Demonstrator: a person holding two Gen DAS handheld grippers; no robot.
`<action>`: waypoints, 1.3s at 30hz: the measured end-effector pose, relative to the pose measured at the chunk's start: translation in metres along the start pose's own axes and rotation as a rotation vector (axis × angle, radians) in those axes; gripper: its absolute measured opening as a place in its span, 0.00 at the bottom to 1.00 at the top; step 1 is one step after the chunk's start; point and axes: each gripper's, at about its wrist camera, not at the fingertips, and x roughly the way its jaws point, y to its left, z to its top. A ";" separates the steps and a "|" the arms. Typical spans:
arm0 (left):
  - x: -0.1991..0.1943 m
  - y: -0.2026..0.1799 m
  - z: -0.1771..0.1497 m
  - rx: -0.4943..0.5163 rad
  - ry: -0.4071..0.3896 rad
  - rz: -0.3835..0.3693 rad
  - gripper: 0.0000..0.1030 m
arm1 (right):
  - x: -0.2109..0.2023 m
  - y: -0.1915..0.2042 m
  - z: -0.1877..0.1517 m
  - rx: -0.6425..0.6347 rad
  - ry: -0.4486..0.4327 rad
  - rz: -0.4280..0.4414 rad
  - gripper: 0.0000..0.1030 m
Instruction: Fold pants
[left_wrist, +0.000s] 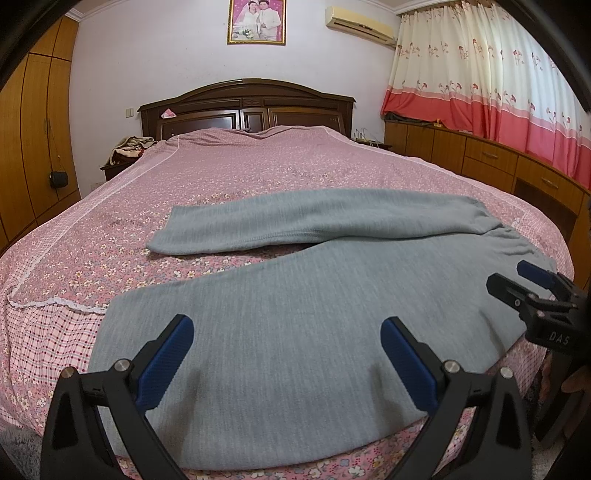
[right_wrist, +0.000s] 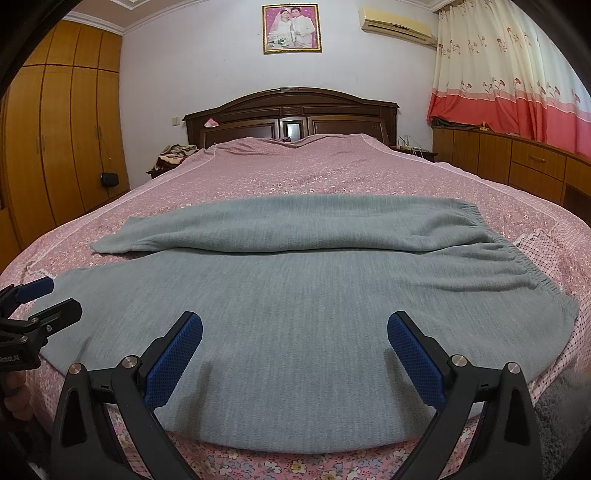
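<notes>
Grey knit pants (left_wrist: 288, 325) lie spread flat across the foot of the bed, waistband to the right (right_wrist: 517, 258), legs pointing left, the far leg (left_wrist: 295, 221) angled away from the near one. My left gripper (left_wrist: 287, 345) is open and empty, hovering over the near leg by the bed's front edge. My right gripper (right_wrist: 294, 341) is open and empty over the near leg toward the waist. The right gripper also shows in the left wrist view (left_wrist: 517, 284), and the left gripper in the right wrist view (right_wrist: 48, 295).
The bed (left_wrist: 240, 170) has a pink floral cover and a dark wooden headboard (left_wrist: 247, 107). Wooden wardrobes (left_wrist: 33, 140) stand on the left, low cabinets (left_wrist: 498, 162) under curtains on the right. A nightstand with clothes (left_wrist: 125, 147) sits beside the headboard.
</notes>
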 end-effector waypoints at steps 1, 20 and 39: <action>0.000 0.000 0.000 0.000 0.001 0.000 1.00 | -0.001 0.001 0.001 -0.001 0.003 -0.001 0.99; 0.025 0.024 0.084 0.010 -0.029 -0.039 1.00 | -0.053 0.036 0.104 -0.015 0.060 0.212 0.99; 0.155 0.021 0.190 0.415 0.076 0.000 1.00 | 0.086 -0.043 0.219 -0.862 0.359 0.490 0.99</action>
